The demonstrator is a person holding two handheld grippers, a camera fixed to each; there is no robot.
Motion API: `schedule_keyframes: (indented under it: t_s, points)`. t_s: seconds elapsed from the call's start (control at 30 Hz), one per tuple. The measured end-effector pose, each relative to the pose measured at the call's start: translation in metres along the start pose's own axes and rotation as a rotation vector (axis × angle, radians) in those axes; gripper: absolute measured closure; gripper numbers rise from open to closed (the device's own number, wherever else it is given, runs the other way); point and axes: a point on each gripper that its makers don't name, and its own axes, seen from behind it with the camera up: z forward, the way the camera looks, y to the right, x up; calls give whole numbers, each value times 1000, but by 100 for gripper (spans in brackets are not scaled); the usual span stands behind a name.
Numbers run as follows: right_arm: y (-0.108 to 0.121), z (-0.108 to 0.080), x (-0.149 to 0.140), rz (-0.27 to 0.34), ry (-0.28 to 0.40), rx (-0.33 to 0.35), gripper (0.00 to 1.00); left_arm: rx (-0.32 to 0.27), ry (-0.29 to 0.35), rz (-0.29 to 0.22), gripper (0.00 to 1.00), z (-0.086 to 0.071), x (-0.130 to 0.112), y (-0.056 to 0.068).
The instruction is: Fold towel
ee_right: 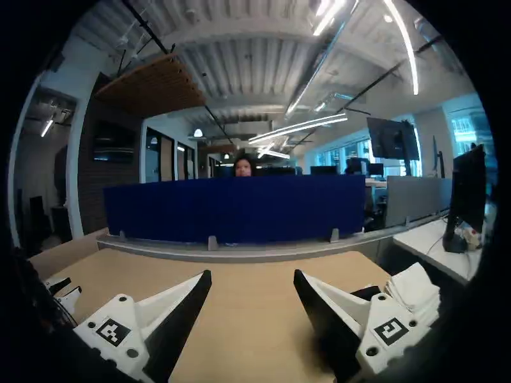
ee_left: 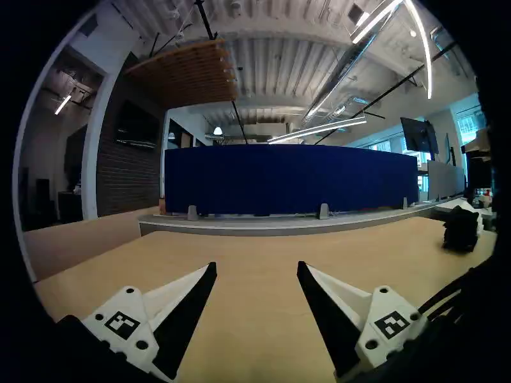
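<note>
A stack of folded white towels [ee_right: 414, 292] lies at the right end of the wooden table [ee_right: 255, 306], with a dark lump [ee_right: 367, 293] beside it. In the left gripper view the same dark lump [ee_left: 461, 228] sits far right on the table [ee_left: 255, 255], something white just behind it. My left gripper [ee_left: 255, 268] is open low over bare wood, nothing between its fingers. The right gripper [ee_right: 251, 276] is likewise open and holds nothing, the towels off to its right. At the left edge of the right gripper view I see the left gripper's fingers [ee_right: 62, 290].
A blue divider panel [ee_left: 287, 179] on a grey rail closes the table's far side [ee_right: 236, 214]. A person [ee_right: 243, 165] sits behind it. A second desk with a monitor [ee_right: 467, 191] stands to the right. Dark cables [ee_left: 457, 290] run by the left gripper.
</note>
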Motion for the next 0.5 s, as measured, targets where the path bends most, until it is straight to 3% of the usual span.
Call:
schedule_keyframes:
  t_s: [0.5]
  points:
    - [43,17,-6,-16,65,-45,0,0,0,0,6,0,0,0]
